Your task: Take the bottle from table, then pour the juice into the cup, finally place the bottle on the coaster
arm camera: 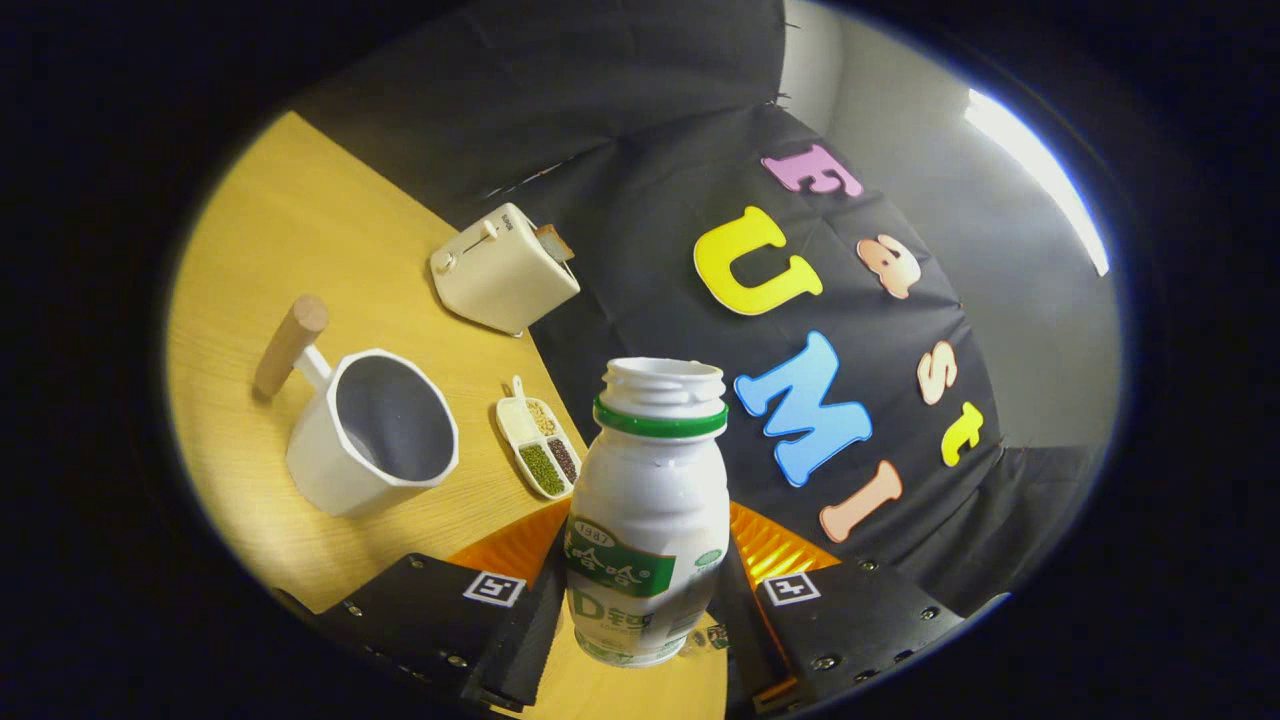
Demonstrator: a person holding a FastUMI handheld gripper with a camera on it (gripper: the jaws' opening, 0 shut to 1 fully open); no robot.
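A wooden table (300, 230) holds a toaster (503, 268), a white cup (372, 432) with a wooden handle and a small divided dish (540, 450) of grains, while nearest the camera the gripper (640, 600) clamps an uncapped white bottle (648, 510) between both fingers.

- A cream toaster (503, 268) stands on the wooden table (300, 230), a slice of bread (553, 242) in its slot.
- A small divided dish (537, 448) holds beans and grains in separate compartments.
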